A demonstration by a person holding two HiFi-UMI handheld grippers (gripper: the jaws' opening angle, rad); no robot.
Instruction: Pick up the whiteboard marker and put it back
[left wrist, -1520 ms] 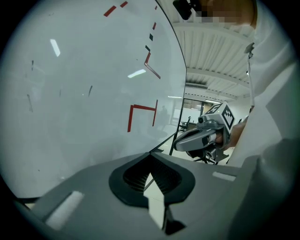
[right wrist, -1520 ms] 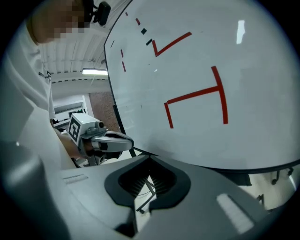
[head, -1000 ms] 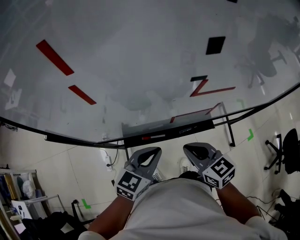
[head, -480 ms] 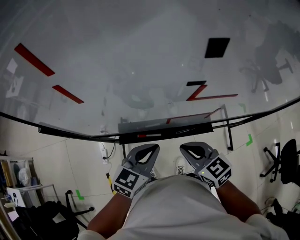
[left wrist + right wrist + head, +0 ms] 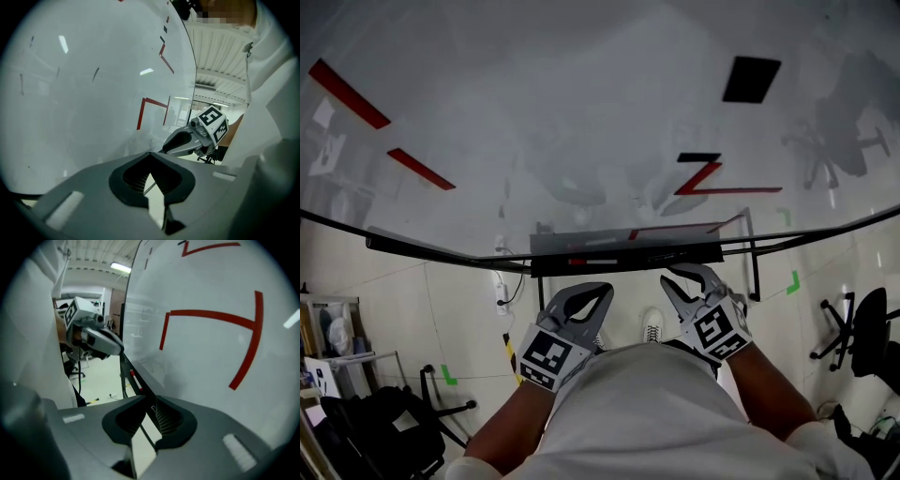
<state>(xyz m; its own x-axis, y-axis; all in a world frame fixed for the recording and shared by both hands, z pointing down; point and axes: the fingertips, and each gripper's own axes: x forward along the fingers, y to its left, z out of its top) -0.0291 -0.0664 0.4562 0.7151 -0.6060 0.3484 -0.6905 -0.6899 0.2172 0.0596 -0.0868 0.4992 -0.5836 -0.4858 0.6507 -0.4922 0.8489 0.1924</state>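
**Both sets of fingers empty, marker on the tray**

The left fingers are shut tip to tip with nothing in them. The right fingers are a tiny bit apart and empty too. The marker lies on the tray under the whiteboard, just ahead of the right fingers and a little to their left. It looks light, hard and smooth, so it may roll or slip. It is best pinched across the middle of its white body.

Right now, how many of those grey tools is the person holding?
2: the left tool and the right tool, one in each hand, both just below the tray.
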